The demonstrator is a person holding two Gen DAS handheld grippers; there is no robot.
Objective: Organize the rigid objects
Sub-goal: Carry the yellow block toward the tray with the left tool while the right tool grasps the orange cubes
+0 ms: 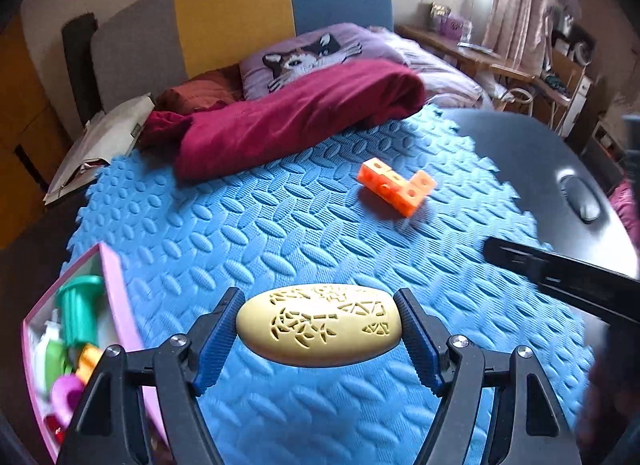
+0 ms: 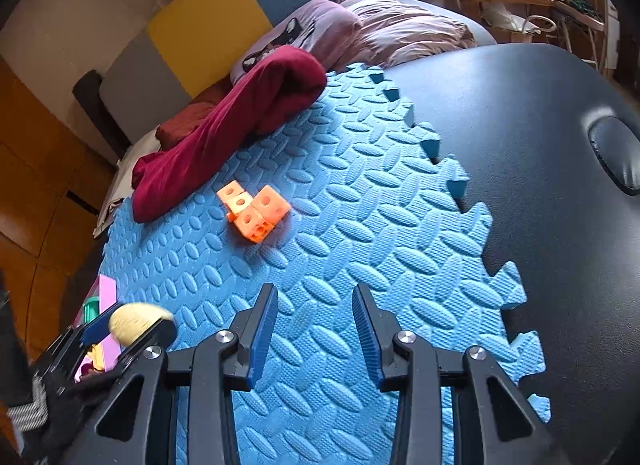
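**Pale yellow egg pinched in the left gripper above the blue foam mat**

A dark, smooth padded table (image 2: 520, 137) carries everything, with an oval recess near its far right side. Over most of it lies a blue foam mat (image 1: 304, 225) of interlocking tiles, embossed with oval shapes, its toothed edge ending partway across so the dark surface shows bare to the right. Beyond the table are a bed with a headboard of grey, yellow and blue panels (image 1: 236, 13) and a lilac pillow printed with a cat (image 1: 308, 57).

A crumpled maroon cloth (image 1: 288, 121) lies along the far edge of the mat, partly on it and partly hanging past it toward the bed.

At the near left edge of the mat is a pink-walled box (image 1: 120, 305), open on top and holding several small toys, among them a green spool-shaped piece (image 1: 78, 313); the rest are too blurred to name.

The left gripper (image 1: 318, 331) pinches a pale yellow egg-shaped object with cut-out patterns (image 1: 318, 329) end to end between its blue pads, held above the mat just right of the pink box. In the right wrist view this same egg appears at the lower left, beside the box.

The right gripper (image 2: 316, 329) has its jaws spread with nothing between them, only mat below.

An orange piece of joined cubes (image 1: 396, 185), bent in an L and dotted with round holes, lies alone on the mat, near the cloth but apart from it and well away from both grippers.
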